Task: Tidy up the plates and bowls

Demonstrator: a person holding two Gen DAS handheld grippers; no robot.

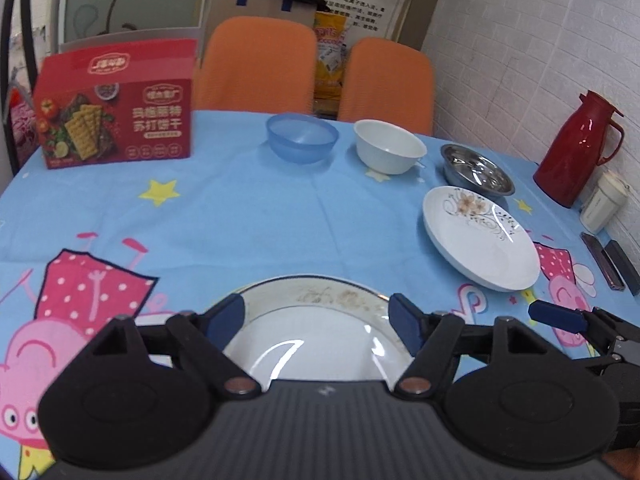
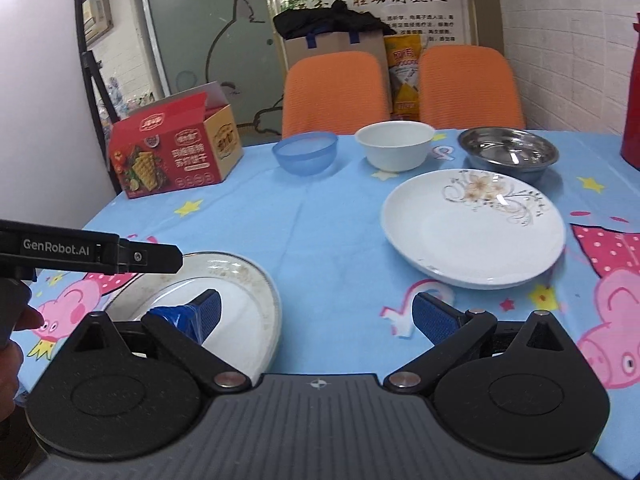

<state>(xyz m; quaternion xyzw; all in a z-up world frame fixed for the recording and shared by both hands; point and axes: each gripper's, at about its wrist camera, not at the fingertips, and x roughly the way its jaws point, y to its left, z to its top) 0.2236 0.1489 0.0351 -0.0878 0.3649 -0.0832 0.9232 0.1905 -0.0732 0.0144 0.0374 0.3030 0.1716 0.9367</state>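
Left gripper [image 1: 316, 316]: we see its jaws parted to either side of the gold-rimmed plate [image 1: 316, 320], pads clear of the rim, nothing held. We judge it could knock the plate if it drops while this close.
Right gripper [image 2: 316, 312]: jaws spread wide, empty, over bare cloth just right of the gold-rimmed plate. One blue pad shows in front of that plate's right side; we cannot tell whether it touches.
Near risk: both grippers crowd the same near plate. A sideways swing of either could clip the other tool or push the plate toward the near edge of the surface [image 1: 280, 216].
Gold-rimmed plate: lies flat at the near edge, left of centre. The glazed rim looks slippery; we expect a shallow pinch to slide off.
Floral plate [image 2: 472, 228]: right of centre, mid-surface, resting flat, just in front of the steel bowl [image 2: 508, 154]. Lifting its far edge carelessly may strike that bowl.
Far row: blue bowl [image 2: 306, 152], white bowl [image 2: 394, 146], steel bowl, left to right, apart from one another. A long reach over the plates could drag a gripper body across them.
Red flask [image 1: 576, 148]: far right by the wall. We think a wide right-hand sweep might tip it.
Cracker box [image 1: 116, 108]: far left, well apart from the dishes, low concern.
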